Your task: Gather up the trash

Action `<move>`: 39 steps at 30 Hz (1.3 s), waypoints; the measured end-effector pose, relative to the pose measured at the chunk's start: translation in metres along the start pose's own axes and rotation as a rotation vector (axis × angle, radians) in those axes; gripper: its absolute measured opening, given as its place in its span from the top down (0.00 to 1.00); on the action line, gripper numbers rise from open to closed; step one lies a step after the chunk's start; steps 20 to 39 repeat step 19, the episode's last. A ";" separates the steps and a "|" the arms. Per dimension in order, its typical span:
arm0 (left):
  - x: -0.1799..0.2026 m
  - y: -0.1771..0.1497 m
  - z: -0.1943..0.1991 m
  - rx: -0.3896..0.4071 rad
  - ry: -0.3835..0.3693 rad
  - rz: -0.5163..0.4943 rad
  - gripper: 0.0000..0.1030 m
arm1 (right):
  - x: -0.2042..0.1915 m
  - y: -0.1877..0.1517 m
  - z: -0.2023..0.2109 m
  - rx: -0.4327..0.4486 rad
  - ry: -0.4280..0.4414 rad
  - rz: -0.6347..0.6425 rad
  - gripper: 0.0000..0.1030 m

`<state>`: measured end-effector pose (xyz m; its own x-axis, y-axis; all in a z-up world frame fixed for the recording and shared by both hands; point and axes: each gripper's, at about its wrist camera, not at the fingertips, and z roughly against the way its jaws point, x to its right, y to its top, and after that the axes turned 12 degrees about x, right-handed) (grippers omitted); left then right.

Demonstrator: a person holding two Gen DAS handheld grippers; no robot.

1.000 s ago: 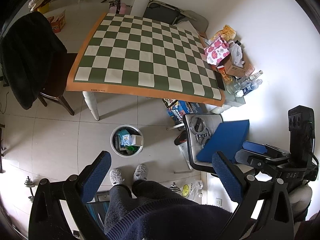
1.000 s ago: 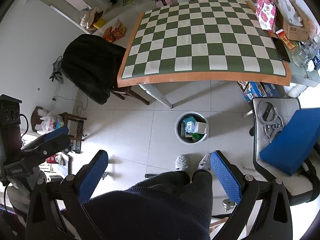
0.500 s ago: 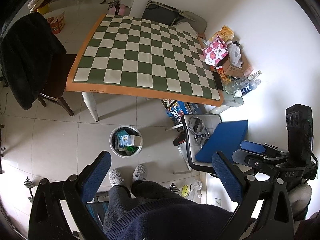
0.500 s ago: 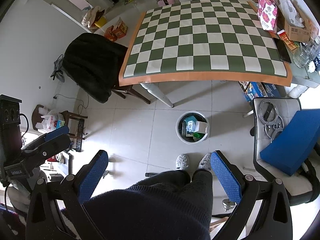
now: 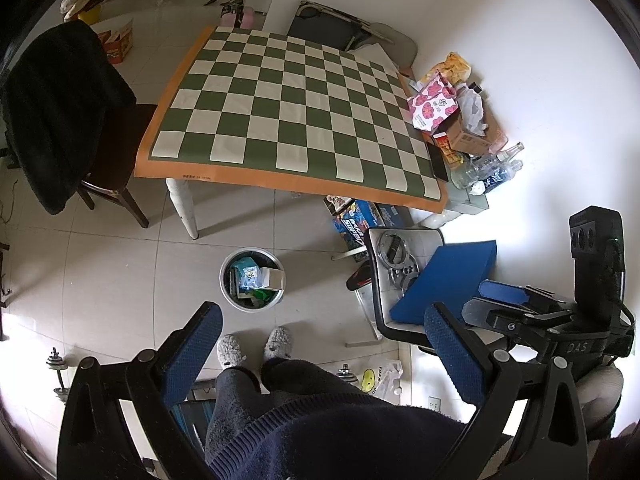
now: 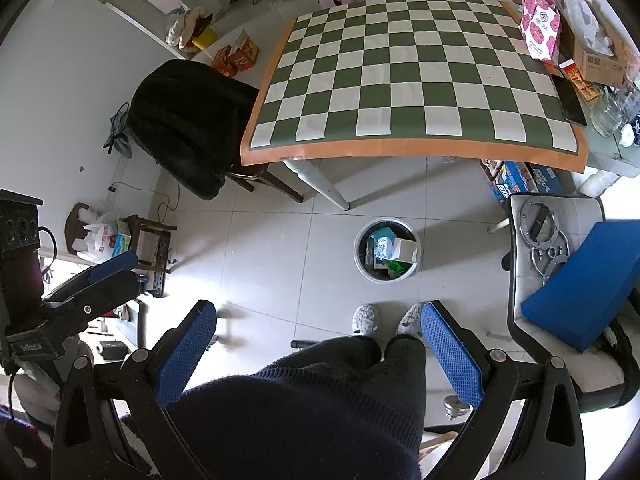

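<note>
A round metal trash bin [image 5: 224, 286] stands on the tiled floor in front of the table, holding a teal box [image 5: 248, 274], a white box [image 5: 275, 277] and other packaging. My left gripper [image 5: 320, 320] hangs open high above the floor with nothing between its blue pads, and the bin lies just beyond its left finger. In the right wrist view the bin [image 6: 360, 264] sits ahead, between the fingers of my right gripper [image 6: 318, 312], which is also open and holds nothing. The checkered table [image 5: 280, 120] is bare across its cloth.
A pink flowered bag [image 5: 434, 106], a cardboard box [image 5: 466, 140] and bottles [image 5: 488, 168] crowd the table's right edge. A chair with a black coat [image 5: 52, 112] stands left, a white chair with a blue cushion [image 5: 448, 280] right. The person's legs and grey slippers [image 5: 276, 342] are below.
Both views have drifted only slightly. The grippers stay open and nothing has been picked up or dropped.
</note>
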<state>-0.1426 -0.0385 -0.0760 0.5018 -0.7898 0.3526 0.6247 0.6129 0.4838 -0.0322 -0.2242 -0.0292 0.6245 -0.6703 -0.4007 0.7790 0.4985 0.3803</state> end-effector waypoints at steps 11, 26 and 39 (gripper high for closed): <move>-0.002 0.001 0.000 -0.005 -0.004 -0.006 0.00 | 0.000 0.000 0.000 -0.005 0.004 0.002 0.00; 0.000 -0.001 0.001 -0.002 -0.009 -0.003 0.00 | 0.000 0.000 0.000 -0.004 0.004 0.003 0.00; 0.000 -0.001 0.001 -0.002 -0.009 -0.003 0.00 | 0.000 0.000 0.000 -0.004 0.004 0.003 0.00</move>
